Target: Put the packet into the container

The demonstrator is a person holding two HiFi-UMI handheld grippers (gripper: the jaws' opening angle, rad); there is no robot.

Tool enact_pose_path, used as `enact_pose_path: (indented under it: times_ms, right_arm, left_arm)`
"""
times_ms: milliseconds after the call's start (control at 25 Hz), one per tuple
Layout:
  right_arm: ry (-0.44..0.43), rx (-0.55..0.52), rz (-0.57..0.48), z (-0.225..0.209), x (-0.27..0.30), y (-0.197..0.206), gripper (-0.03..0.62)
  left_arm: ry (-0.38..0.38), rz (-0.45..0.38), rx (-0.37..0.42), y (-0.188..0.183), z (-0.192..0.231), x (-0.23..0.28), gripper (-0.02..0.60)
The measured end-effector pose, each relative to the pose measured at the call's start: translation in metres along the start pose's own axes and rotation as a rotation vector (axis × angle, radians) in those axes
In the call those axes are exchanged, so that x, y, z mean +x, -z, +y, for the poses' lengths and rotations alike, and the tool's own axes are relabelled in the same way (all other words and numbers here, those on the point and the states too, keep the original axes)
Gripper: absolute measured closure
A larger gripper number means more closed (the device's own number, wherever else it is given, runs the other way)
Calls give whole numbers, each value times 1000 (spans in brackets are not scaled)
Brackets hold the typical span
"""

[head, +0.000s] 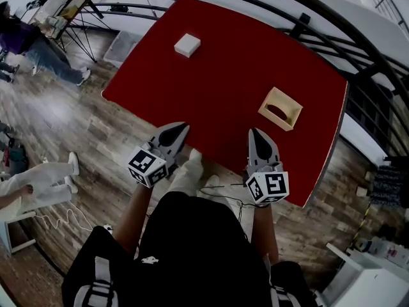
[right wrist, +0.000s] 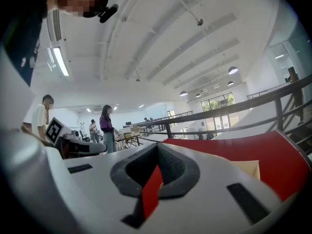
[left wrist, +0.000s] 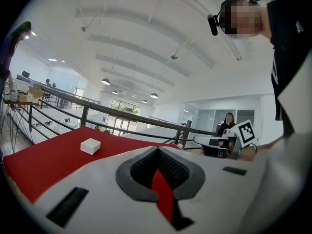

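The small white box-shaped packet [head: 187, 45] lies alone on the far part of the red table [head: 223, 75]. It is well ahead of the left gripper [head: 181, 129] and almost straight along its line — in the left gripper view it sits up and to the left of the closed tips. The right gripper [head: 256, 134] is farther from it and points instead toward the tan open-topped container [head: 281, 108], which stands near that gripper by the table's right side. Both grippers hover at the near edge, jaws pressed together on nothing. The packet looks nearly square and slightly turned — no clear long axis — so the left gripper seems the natural one to reach forward, opening first.
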State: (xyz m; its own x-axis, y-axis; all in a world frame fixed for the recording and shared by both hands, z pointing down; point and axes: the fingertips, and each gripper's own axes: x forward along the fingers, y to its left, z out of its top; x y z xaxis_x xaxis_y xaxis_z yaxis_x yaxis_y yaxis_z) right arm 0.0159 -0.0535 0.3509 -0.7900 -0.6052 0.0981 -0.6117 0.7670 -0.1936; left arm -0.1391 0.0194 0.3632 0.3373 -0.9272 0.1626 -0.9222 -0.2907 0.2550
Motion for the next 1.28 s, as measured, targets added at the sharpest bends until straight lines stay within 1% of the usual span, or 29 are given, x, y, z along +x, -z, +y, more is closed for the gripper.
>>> enact_pose_path:
  times_ms: [200, 320, 480, 520, 560, 600, 680, 760, 840, 880, 960, 1080, 1160, 1280]
  right_arm:
    - [36, -7, -3, -8, 30, -5, 572]
    - [57, 0, 15, -20, 57, -5, 572]
    - [71, 10, 41, -31, 95, -4, 572]
    - [72, 12, 47, -31, 102, -2, 572]
    - [70, 10, 55, -30, 110, 1, 572]
    - [67, 7, 65, -30, 117, 3, 572]
    - [67, 9, 82, -30, 129, 12, 572]
    - [74, 17, 97, -33, 135, 21, 572]
    - [84, 21, 112, -38, 140, 29, 572]
    - [89, 25, 118, -40, 143, 33, 572]
    - [98, 33, 122, -46, 149, 39, 572]
    - [100, 27, 136, -54, 161, 44, 572]
    - [95, 25, 145, -59, 170, 48, 572]
    - [93, 30, 154, -64, 181, 59, 572]
  left_arm:
    - [-7, 23, 7, -7, 46, 28, 581]
    - [-12, 50, 17, -12, 84, 58, 581]
    - [-59, 87, 16, -15, 142, 96, 580]
    - [-68, 102, 11, -13, 155, 104, 549]
    - [-72, 124, 7, -8, 168, 113, 428]
    - [-78, 152, 9, -3, 182, 122, 341]
    - [-109, 206, 31, 10, 213, 140, 299]
    - [-159, 251, 46, 20, 247, 160, 254]
    - [-204, 292, 47, 28, 280, 182, 168]
    - [-219, 314, 44, 32, 295, 193, 143]
    - [-232, 364, 44, 40, 320, 215, 111]
    - [-253, 438, 79, 52, 348, 240, 94]
    - [-263, 470, 98, 60, 361, 252, 86]
    - [-276, 511, 105, 78, 378, 265, 74]
